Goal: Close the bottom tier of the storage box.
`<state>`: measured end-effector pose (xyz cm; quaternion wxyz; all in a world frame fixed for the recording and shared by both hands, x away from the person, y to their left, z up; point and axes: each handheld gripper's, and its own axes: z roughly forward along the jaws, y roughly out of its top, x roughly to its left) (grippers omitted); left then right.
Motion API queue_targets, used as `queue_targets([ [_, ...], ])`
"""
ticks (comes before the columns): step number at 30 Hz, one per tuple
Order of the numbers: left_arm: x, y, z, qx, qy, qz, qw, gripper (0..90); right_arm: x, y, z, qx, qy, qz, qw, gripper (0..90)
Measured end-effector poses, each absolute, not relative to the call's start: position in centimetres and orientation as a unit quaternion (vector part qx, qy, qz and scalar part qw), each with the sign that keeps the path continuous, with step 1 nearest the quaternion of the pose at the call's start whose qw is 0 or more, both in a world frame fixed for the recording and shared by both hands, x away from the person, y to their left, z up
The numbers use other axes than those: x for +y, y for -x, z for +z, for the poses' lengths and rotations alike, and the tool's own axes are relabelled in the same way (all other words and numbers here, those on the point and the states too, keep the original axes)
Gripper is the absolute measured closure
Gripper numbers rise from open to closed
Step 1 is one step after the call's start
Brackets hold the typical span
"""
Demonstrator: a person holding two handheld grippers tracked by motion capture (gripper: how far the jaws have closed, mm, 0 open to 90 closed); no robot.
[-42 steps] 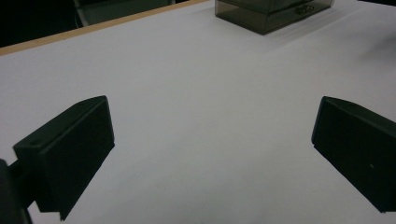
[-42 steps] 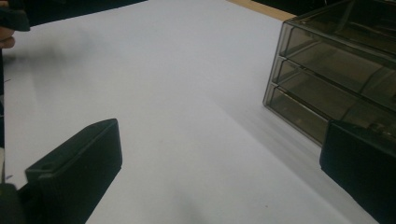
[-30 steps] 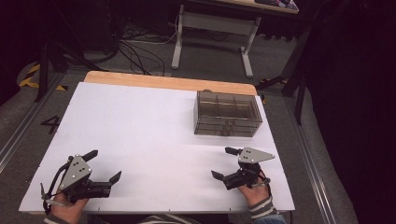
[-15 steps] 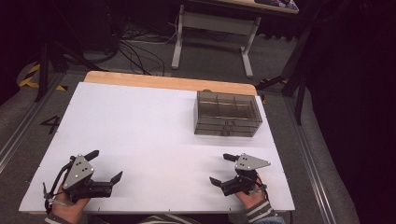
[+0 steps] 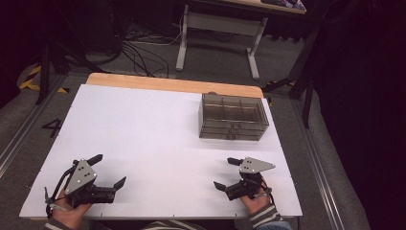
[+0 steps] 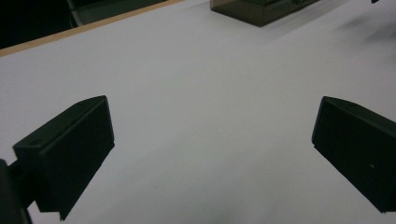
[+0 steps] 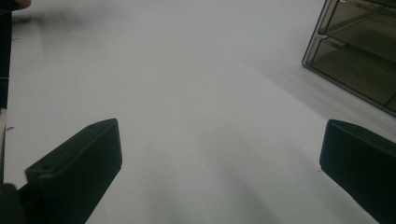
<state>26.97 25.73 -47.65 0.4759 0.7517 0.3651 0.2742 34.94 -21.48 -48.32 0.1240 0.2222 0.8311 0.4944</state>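
Note:
A smoky clear drawer box (image 5: 233, 116) stands at the back right of the white tabletop (image 5: 143, 129). Its corner appears at the top of the left gripper view (image 6: 257, 8) and its drawer fronts at the upper right of the right gripper view (image 7: 359, 51). My left gripper (image 5: 107, 170) rests near the front left edge, jaws wide apart with nothing between them (image 6: 210, 154). My right gripper (image 5: 227, 173) sits near the front right, open and empty too (image 7: 219, 163), a short way in front of the box.
A wooden strip (image 5: 172, 84) runs along the table's far edge. Beyond it stand a desk frame (image 5: 218, 33) and cables (image 5: 139, 50) on the grey floor. A metal rail (image 5: 19, 134) lies along the left side.
Both grippers have slid slightly toward the front edge of the table. Their jaws stay wide apart.

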Motion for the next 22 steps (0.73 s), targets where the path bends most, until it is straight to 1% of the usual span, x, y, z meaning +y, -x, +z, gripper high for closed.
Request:
queue_targets([
  [13, 25.72, -27.17, -47.79, 0.363, -0.753, 0.273, 0.477, 0.0, -21.34, -34.83, -48.29, 0.832, -0.222, 0.488, 0.140, 0.0],
  [22, 25.98, -27.51, -47.92, 0.365, -0.753, 0.262, 0.480, 0.0, -21.35, -34.74, -48.23, 0.832, -0.223, 0.486, 0.145, 0.0],
])
